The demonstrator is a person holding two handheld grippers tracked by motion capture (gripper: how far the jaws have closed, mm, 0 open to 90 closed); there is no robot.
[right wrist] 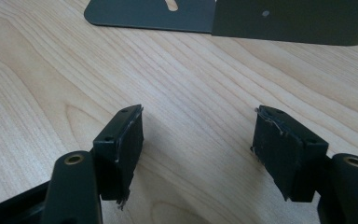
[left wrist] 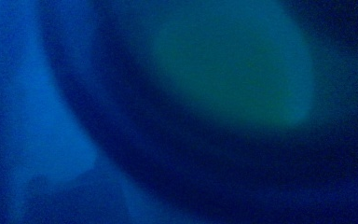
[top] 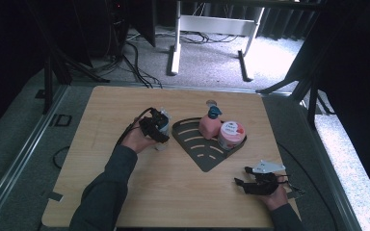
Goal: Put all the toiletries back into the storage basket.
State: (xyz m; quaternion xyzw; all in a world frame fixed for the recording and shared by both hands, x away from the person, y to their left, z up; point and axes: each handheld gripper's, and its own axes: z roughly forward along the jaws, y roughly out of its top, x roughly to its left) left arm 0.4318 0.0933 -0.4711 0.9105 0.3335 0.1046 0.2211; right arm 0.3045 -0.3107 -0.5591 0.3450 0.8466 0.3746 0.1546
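At centre frame, the left gripper (top: 157, 129) clasps a pale bottle (top: 163, 126) just left of the dark tray (top: 204, 156) (labels too blurred to read). The right gripper (right wrist: 198, 140), lower right, rests wide apart on the wooden table (top: 173, 192).

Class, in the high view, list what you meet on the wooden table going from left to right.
Left gripper at a pale container, dark slotted corner tray, pink bottle with blue cap, round pink-and-white tub, right gripper near the table's front edge.

Pink bottle (top: 209, 126), dark slotted tray (top: 200, 147)
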